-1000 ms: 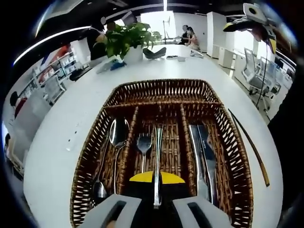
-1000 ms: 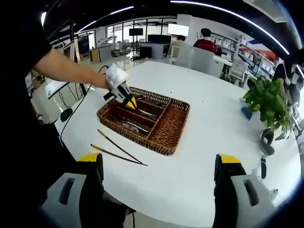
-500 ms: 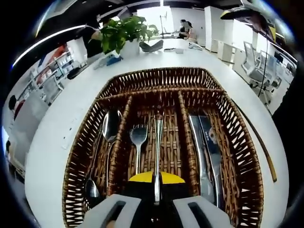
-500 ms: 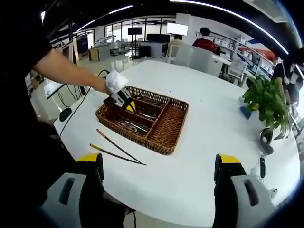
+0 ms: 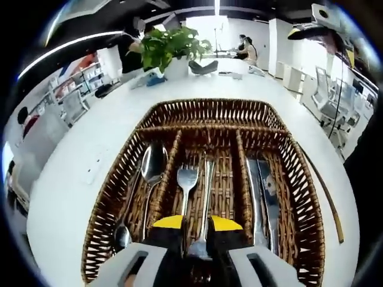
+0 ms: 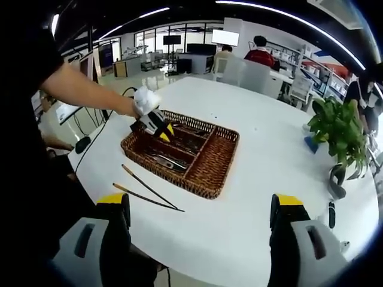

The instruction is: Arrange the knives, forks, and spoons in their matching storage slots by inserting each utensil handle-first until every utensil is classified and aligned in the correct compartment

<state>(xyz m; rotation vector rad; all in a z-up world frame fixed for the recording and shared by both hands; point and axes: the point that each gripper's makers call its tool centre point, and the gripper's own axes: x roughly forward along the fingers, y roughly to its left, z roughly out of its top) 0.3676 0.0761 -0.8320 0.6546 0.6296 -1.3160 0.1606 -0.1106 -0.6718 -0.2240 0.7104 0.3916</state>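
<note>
Table: your white table (image 6: 263, 173) carries everything here; in the right gripper view the basket sits toward its left part, the plant toward its right edge.

Basket: the brown wicker basket (image 5: 203, 113) lies straight ahead of your left gripper. It has three long slots side by side and one crosswise slot at the far end. You can see it whole at (image 6: 206, 182).

Left gripper: your left gripper (image 5: 197, 230) hangs over the near end of the middle slot. Its yellow-tipped jaws stand slightly apart, and the near end of a long steel utensil (image 5: 205, 197) lies between them; you cannot tell from the left gripper view whether the jaws touch it. In the right gripper view the left gripper shows at (image 6: 163, 129), in your white-gloved hand (image 6: 145, 98).

Right gripper: your right gripper (image 6: 200, 218) is spread wide, nothing between the jaws, well apart from the basket, near the table's edge.

Knives: two knives (image 5: 263, 200) lie side by side in the right slot.

Spoons: one large spoon (image 5: 152, 170) lies in the left slot, bowl toward the far end, and a second, smaller spoon (image 5: 122, 236) lies beside it, bowl toward you.

Fork: the fork (image 5: 187, 179) lies in the middle slot, tines away from you, just left of the long utensil.

Chopsticks: two dark chopsticks (image 6: 146, 191) lie on the table beside the basket.

Plant: a green potted plant (image 5: 170, 48) stands beyond the basket.
</note>
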